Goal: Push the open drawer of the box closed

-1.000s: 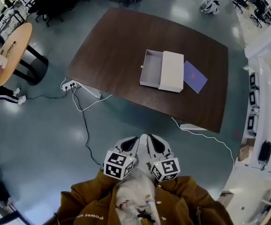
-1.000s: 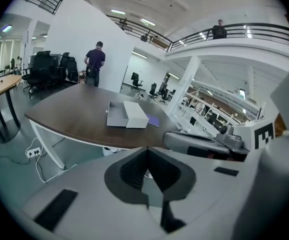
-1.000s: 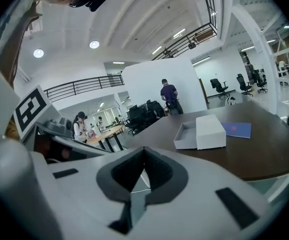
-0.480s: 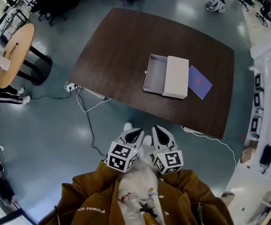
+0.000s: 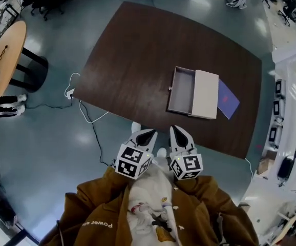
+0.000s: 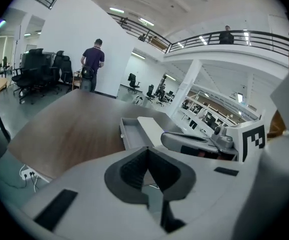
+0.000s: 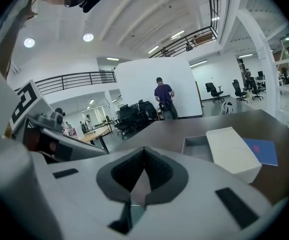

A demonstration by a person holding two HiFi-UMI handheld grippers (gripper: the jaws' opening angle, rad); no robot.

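1. Round table: pale wood on a dark pedestal, far left, standing on the floor well apart from the worktop.
2. Person's legs: dark trousers and white shoes, just beside the round table.
3. Power strip: white, on the floor off the worktop's left corner. Cords trail from it along the floor toward the wearer.
4. Worktop: dark brown wood, bare over its left and middle parts.
5. Left gripper: over the floor just short of the worktop's near edge. Its jaws are pressed together and hold nothing.
6. Right gripper: just beside the left one and level with it. Its jaws are likewise pressed together and empty. Both grippers are well apart from the box, with the near edge and a strip of bare wood lying between.
7. Drawer: grey, pulled out of the box's left side toward the worktop's middle, its inside showing.
8. Box: cream, flat on the worktop's right part, nearer the near edge than the far one.
9. Booklet: blue, touching the box's right side, close to the right edge.
10. Shelving: white units along the right wall, off the worktop.
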